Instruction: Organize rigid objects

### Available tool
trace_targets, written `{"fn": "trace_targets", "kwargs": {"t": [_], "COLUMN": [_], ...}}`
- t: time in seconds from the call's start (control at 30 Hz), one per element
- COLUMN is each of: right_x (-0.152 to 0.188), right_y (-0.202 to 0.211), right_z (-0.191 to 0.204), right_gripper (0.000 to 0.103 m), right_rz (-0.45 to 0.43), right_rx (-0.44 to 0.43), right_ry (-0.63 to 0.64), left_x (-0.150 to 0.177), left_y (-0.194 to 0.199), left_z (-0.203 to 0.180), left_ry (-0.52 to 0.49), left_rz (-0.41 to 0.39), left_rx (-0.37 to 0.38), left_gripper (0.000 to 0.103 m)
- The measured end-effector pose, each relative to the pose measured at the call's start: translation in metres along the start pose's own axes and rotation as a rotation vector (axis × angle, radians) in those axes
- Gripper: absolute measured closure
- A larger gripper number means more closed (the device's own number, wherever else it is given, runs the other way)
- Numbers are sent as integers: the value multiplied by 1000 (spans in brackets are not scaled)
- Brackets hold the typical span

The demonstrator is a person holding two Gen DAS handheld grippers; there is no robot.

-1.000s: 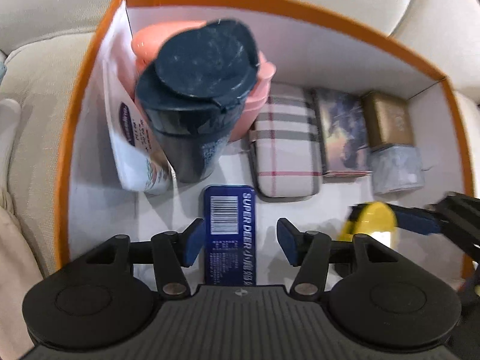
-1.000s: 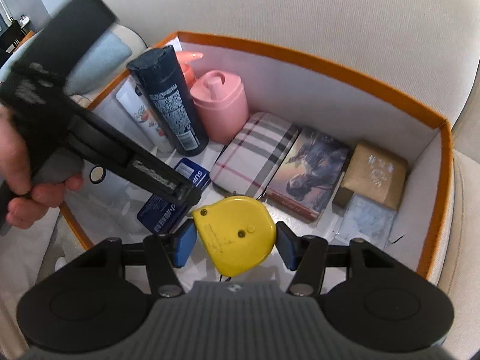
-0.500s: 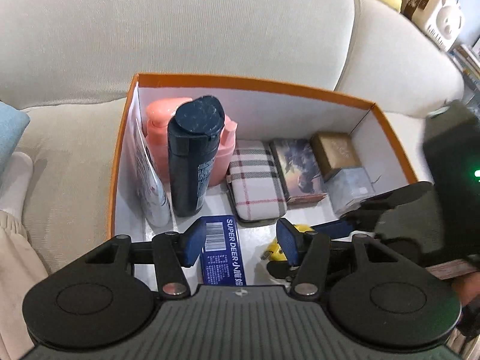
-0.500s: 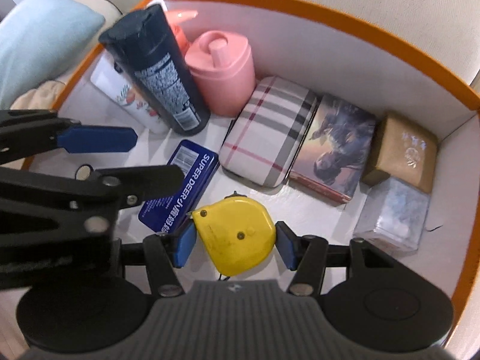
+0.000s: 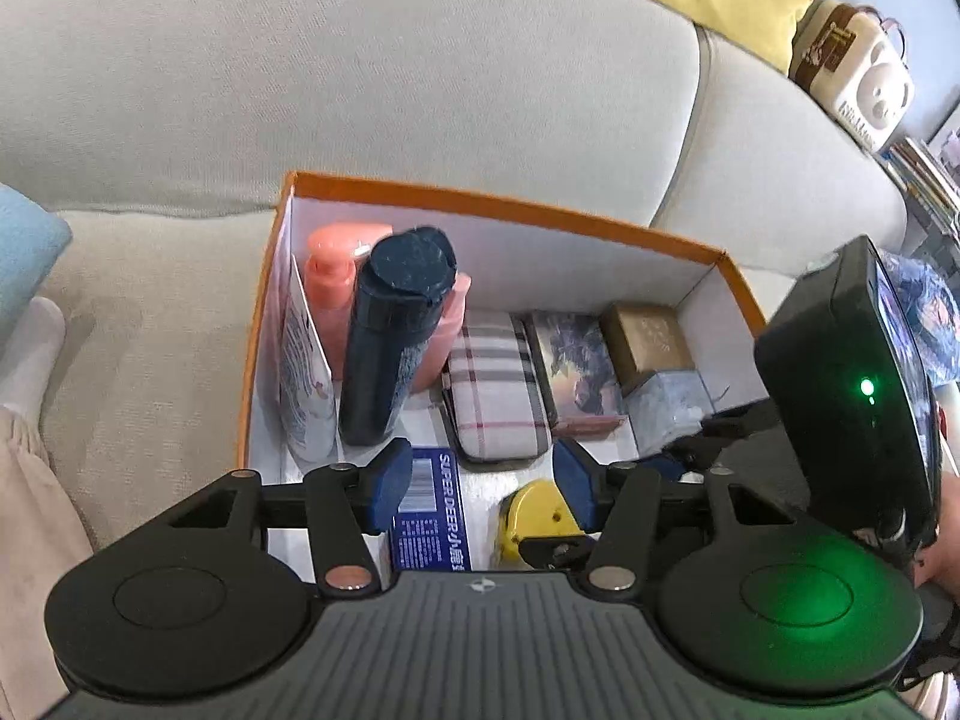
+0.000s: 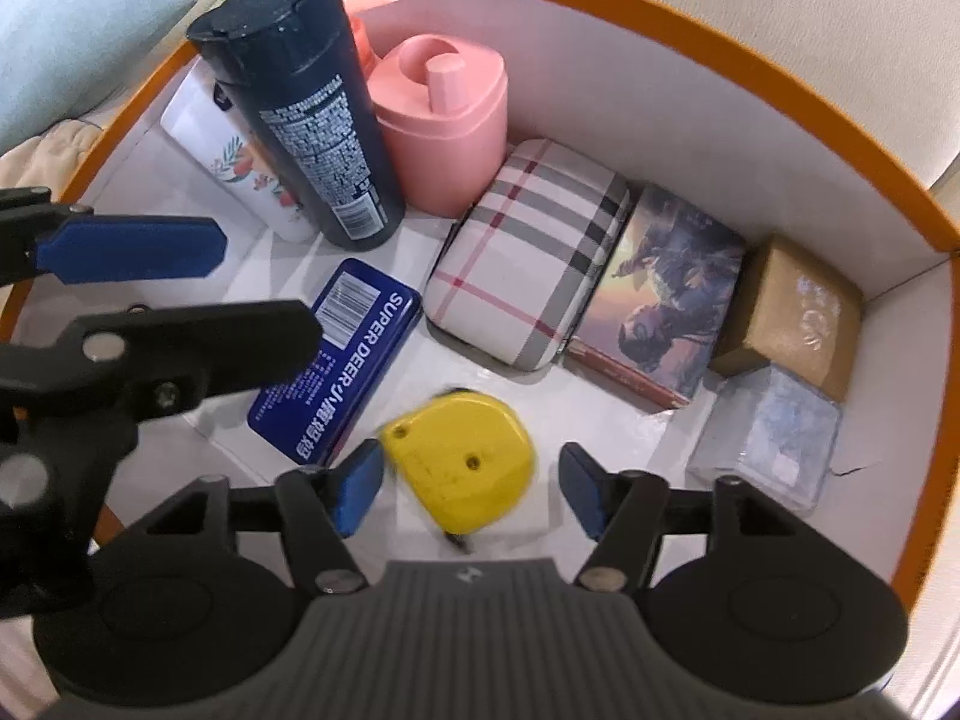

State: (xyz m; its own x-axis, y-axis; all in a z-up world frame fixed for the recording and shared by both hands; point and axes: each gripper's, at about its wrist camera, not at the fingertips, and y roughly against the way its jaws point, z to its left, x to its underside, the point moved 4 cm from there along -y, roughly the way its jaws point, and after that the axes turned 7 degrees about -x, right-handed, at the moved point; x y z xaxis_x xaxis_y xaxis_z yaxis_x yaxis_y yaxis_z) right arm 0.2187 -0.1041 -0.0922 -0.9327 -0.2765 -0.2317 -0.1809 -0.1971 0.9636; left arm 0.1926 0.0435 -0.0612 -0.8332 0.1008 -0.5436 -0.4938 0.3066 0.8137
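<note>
Right gripper [image 6: 465, 489] is standing with its blue-padded fingers spread, the yellow hard-plastic tape measure [image 6: 462, 459] lying on the box floor between them; the left pad is sitting just beside the casing and the right pad is apart from it, so nothing is being pinched. Left gripper [image 5: 483, 477] is likewise spread and empty, hovering at the near edge of the orange-rimmed white cardboard box [image 6: 690, 54], seen from the right wrist view as a pair of fingers [image 6: 129, 249] reaching in from the left.

Tape measure is resting near the front of the box, just beside the flat blue metal tin [image 6: 336, 363]. Judged by appearance, the casing is stiff, compact and moderately heavy for its size, with smooth, rounded faces likely to be slippery; a hold across the two flat sides, near the screw heads, is looking the most secure. A small tab is protruding at the near edge and is best avoided.

Further in, a plaid hard case [image 6: 528, 264], an illustrated flat box [image 6: 660, 294], a brown carton [image 6: 792, 315] and a pale wrapped block [image 6: 771, 438] are lying in a row. Along the far left, a dark navy bottle [image 6: 306, 114], a pink pump dispenser [image 6: 444, 120] and a white floral tube [image 6: 240, 168] are standing together.
</note>
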Motion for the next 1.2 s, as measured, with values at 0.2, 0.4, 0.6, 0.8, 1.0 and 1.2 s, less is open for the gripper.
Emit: {"fn": "trace_targets", "kwargs": {"t": [0.2, 0.4, 0.6, 0.8, 1.0, 1.2], "right_x": [11, 34, 75, 108, 130, 150], "right_y": [28, 95, 152, 187, 183, 163], "right_z": [-1, -1, 3, 15, 16, 13], "right_gripper": [36, 36, 26, 9, 5, 4], "right_rz": [-65, -287, -548, -746, -859, -833], "right_rx": [25, 67, 121, 183, 218, 266], "right_ry": [-19, -62, -110, -179, -264, -284], "left_x": [-3, 8, 28, 44, 60, 72], "left_y": [21, 64, 101, 125, 108, 93], "left_z": [-3, -17, -27, -42, -49, -56], "left_ry": [21, -13, 46, -8, -22, -45], "left_rz": [-117, -337, -463, -517, -470, -444], "left_rx": [47, -69, -152, -222, -302, -318], "left_gripper": [39, 38, 23, 5, 3, 2]}}
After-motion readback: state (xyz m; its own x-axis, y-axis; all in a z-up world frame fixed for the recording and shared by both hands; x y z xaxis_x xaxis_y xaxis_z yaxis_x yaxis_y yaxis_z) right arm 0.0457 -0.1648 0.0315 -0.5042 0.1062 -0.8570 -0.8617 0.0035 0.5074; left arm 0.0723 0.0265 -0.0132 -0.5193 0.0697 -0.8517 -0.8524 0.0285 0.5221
